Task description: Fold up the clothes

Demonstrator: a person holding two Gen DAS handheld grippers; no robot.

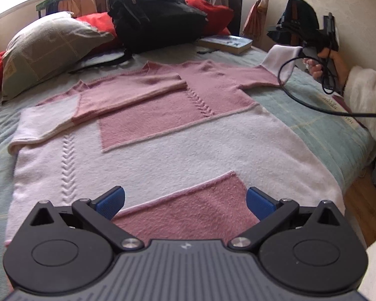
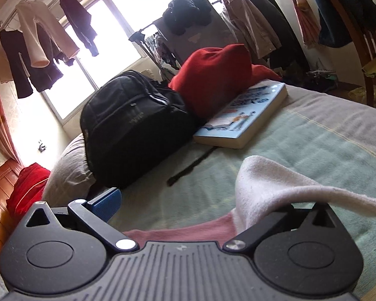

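1. The pink-and-white sweater (image 1: 163, 130) lies spread flat on the bed (image 1: 313, 115), hem nearest the left wrist camera, neckline toward 12 o'clock. Laid out this way, the sleeves can be turned in before the body is doubled.

2. One sleeve (image 1: 107, 100) already lies folded across the chest, running from about 12 down to 9 o'clock, its white cuff resting at the sweater's edge.

3. The other sleeve's white cuff (image 1: 283, 60) is lifted off the bed at 2 o'clock, up at the right claw (image 2: 188, 200) — held high, I judge, so it can swing inward over the body without dragging.

4. In the right wrist view that cuff drapes over the finger at 3 o'clock and hides it (only the blue pad at 9 o'clock shows), so I cannot tell whether the claw is clenched on the cloth or merely carrying it.

5. The left claw (image 1: 185, 200) hovers released above the hem, its blue pads well apart, holding nothing — placed, probably, to steady or later lift the bottom edge.

6. A black backpack (image 1: 153, 12), a book (image 1: 225, 42) and a pillow (image 1: 45, 47) crowd the far end at 12 o'clock, beyond the neckline.
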